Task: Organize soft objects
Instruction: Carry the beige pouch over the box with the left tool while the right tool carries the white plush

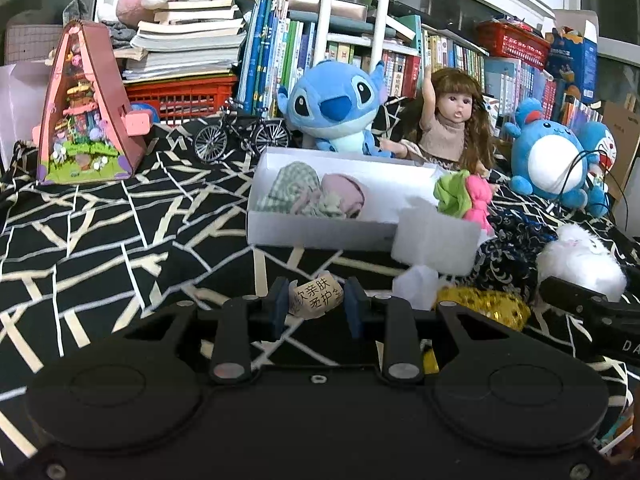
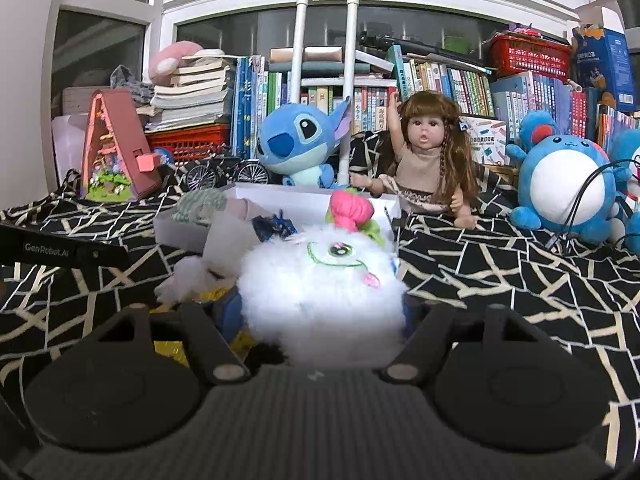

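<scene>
My left gripper [image 1: 317,308] is shut on a small beige roll with a printed label [image 1: 316,298], held just above the black patterned cloth [image 1: 120,240]. Ahead stands a white box [image 1: 320,234] holding a green checked cloth [image 1: 290,188] and a pink cloth [image 1: 346,196]. My right gripper [image 2: 320,312] is shut on a white fluffy plush [image 2: 320,276], its blue pads pressing on both sides. That plush also shows at the right of the left wrist view [image 1: 580,264]. A green and pink soft toy [image 1: 466,196] lies at the box's right end.
White foam blocks [image 1: 436,240], a gold sequin piece [image 1: 488,306] and a dark blue patterned cloth [image 1: 516,236] lie between the grippers. Behind the box sit a blue plush [image 1: 332,108], a doll [image 1: 448,120], a round blue plush [image 1: 552,160], a model bicycle [image 1: 240,132] and a pink triangular house [image 1: 84,108].
</scene>
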Action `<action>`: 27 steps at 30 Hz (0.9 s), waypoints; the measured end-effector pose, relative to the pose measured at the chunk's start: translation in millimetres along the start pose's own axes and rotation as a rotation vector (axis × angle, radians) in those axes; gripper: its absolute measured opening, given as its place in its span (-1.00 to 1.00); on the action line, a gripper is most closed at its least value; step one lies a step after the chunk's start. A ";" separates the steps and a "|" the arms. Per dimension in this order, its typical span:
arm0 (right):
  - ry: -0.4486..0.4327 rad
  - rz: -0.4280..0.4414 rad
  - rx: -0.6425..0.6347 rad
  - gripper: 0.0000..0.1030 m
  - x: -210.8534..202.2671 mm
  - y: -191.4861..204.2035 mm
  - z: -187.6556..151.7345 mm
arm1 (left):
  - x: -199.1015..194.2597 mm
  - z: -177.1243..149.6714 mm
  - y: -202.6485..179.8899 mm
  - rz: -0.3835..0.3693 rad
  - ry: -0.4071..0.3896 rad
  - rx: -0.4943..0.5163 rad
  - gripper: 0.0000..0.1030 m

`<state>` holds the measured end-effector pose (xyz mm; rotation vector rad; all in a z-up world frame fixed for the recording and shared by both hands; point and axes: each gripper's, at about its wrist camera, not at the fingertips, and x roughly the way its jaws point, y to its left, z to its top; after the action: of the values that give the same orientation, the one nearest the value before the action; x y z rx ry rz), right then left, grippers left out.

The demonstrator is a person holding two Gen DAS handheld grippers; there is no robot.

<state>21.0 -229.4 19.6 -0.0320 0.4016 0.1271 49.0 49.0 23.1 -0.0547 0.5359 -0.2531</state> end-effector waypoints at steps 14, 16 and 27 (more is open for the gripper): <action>-0.062 0.019 0.038 0.41 9.8 -10.1 33.2 | 14.0 38.9 2.7 -0.019 -0.055 -0.006 -0.45; -0.073 0.021 0.031 0.41 10.9 -8.6 38.3 | 16.2 42.2 1.3 -0.026 -0.056 -0.003 -0.45; -0.092 0.090 0.024 0.41 33.9 -11.4 76.3 | 36.5 75.3 0.6 -0.091 -0.038 -0.016 -0.45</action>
<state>83.0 -232.5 76.6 0.0152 0.3123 0.2123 117.9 39.3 69.6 -0.0993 0.4983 -0.3362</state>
